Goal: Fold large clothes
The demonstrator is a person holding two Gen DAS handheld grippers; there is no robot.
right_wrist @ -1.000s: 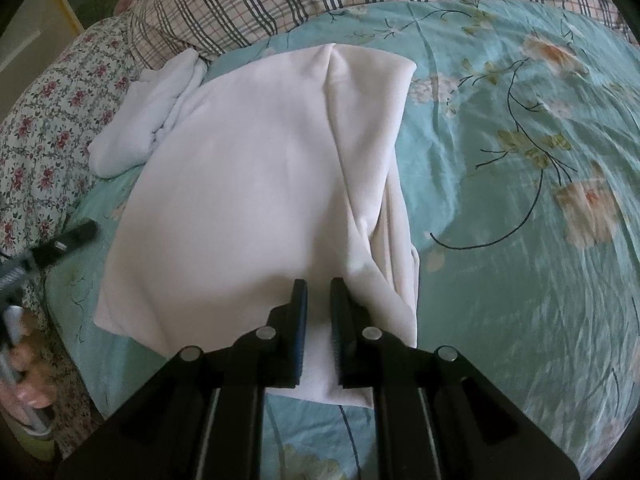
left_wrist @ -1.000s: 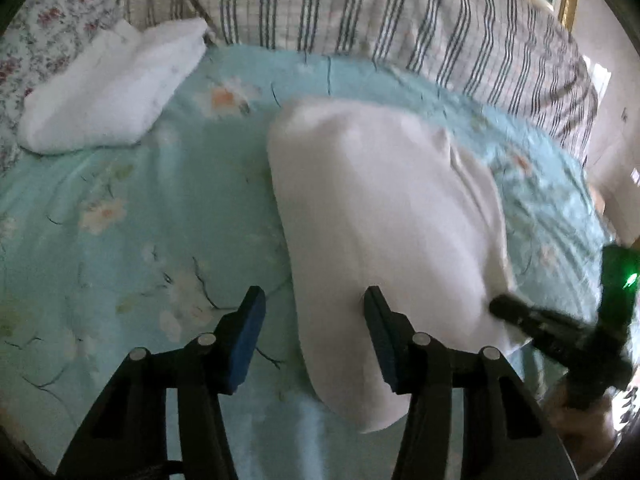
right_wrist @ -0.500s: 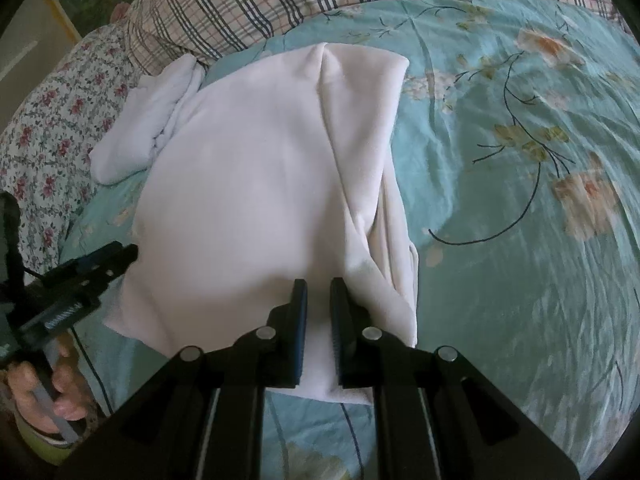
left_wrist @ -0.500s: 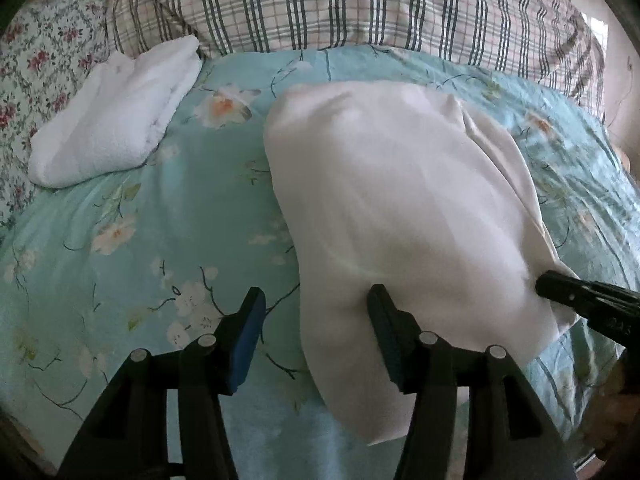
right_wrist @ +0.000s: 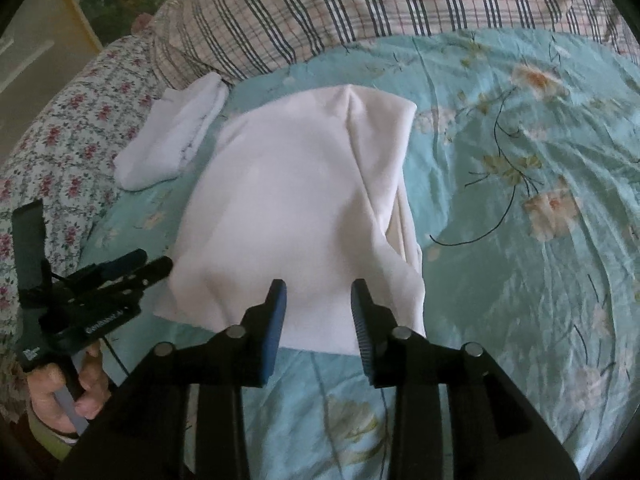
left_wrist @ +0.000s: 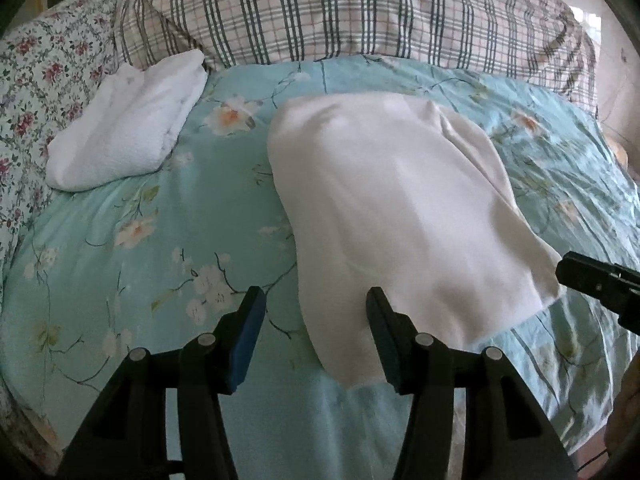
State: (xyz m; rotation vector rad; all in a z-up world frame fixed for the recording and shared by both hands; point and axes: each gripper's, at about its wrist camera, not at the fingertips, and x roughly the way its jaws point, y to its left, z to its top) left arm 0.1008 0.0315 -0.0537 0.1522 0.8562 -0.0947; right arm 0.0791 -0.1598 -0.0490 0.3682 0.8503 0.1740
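1. Left wrist view: the left gripper [left_wrist: 316,336] hangs over the turquoise floral bed sheet [left_wrist: 132,240], its blue-padded fingers [left_wrist: 248,336] set wide with nothing pressed between them. The folded white cloth garment [left_wrist: 400,216] lies flat on the bed from 12 to 3 o'clock of the fingers; its near left corner reaches down between them, and whether it touches the right finger I cannot tell. A small folded white towel [left_wrist: 128,128] lies at 10 o'clock, well apart. A plaid pillow [left_wrist: 360,12] runs across 12 o'clock. The right gripper's black tip [left_wrist: 592,280] shows at 3 o'clock, just beside the garment's corner.

2. Right wrist view: the right gripper [right_wrist: 318,316] has just been opening; its fingers [right_wrist: 276,332] stand moderately apart, above the garment's [right_wrist: 296,208] near edge, gripping nothing. The left gripper [right_wrist: 144,268], held in a hand [right_wrist: 64,396], sits at 9 o'clock by the garment's left corner.
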